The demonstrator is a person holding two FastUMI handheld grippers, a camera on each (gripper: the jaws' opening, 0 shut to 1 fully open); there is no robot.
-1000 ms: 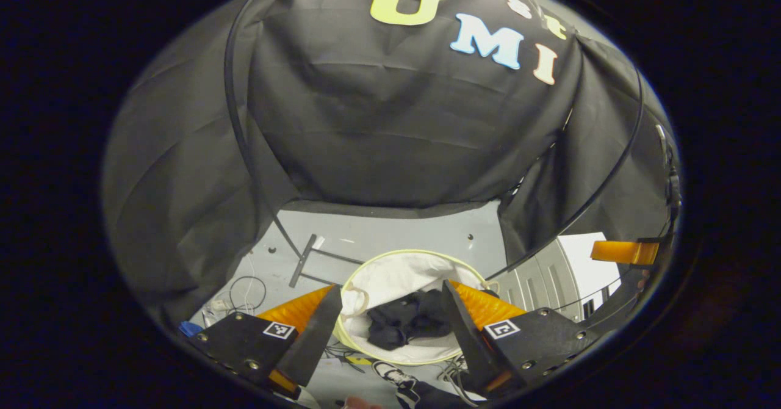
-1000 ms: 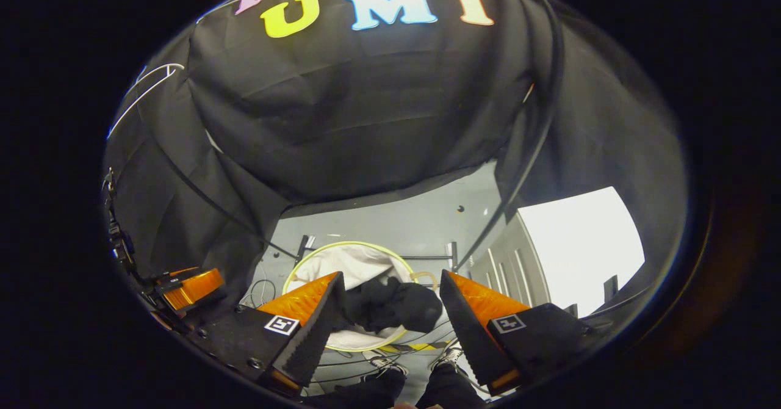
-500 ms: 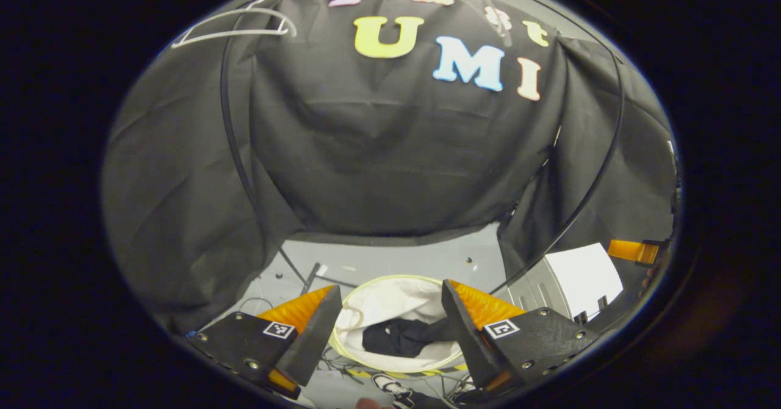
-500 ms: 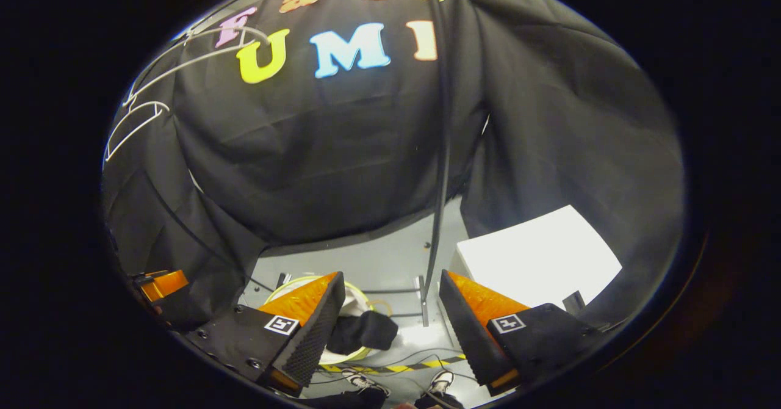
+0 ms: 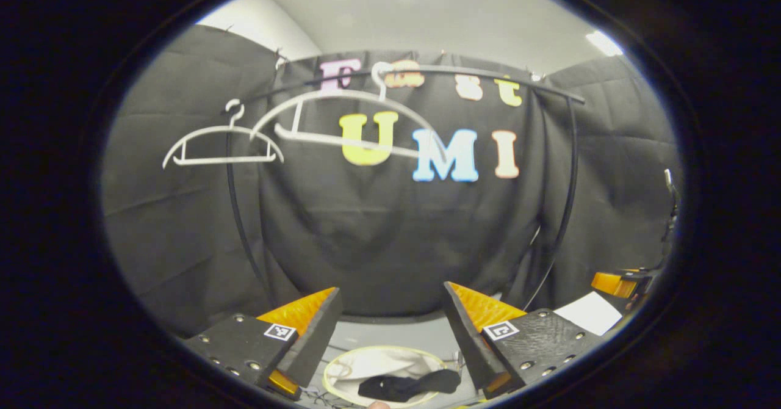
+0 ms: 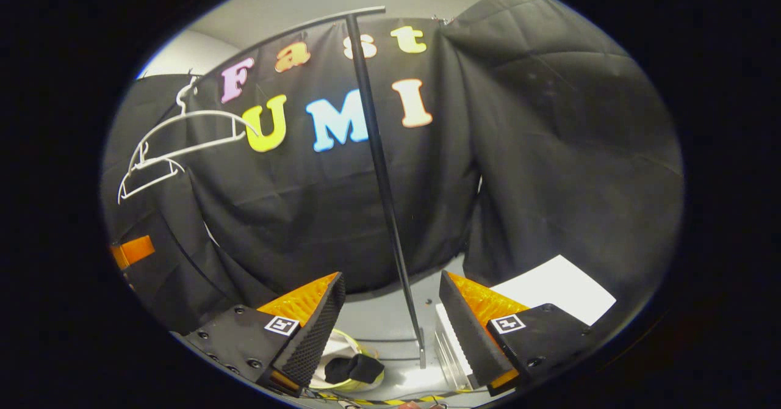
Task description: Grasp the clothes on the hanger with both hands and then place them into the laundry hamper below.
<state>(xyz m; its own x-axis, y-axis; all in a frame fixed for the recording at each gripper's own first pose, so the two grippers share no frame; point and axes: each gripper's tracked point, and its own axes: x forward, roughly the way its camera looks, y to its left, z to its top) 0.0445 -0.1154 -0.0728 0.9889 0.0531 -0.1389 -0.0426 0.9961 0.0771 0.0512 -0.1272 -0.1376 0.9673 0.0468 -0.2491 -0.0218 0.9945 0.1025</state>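
We log: dark clothes (image 5: 407,386) inside hamper (image 5: 366,363); left gripper (image 5: 390,336) and right gripper (image 6: 390,329) above it, fingers wide, empty.

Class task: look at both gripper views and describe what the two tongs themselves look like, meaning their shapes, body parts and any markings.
Each pair, the left tongs and the right tongs, has two wedge-shaped fingers that taper forward. Behind them sit flat black plates fixed with small screws. Each plate carries a square black-and-white marker. The inner finger faces of the right tongs look finely ridged.
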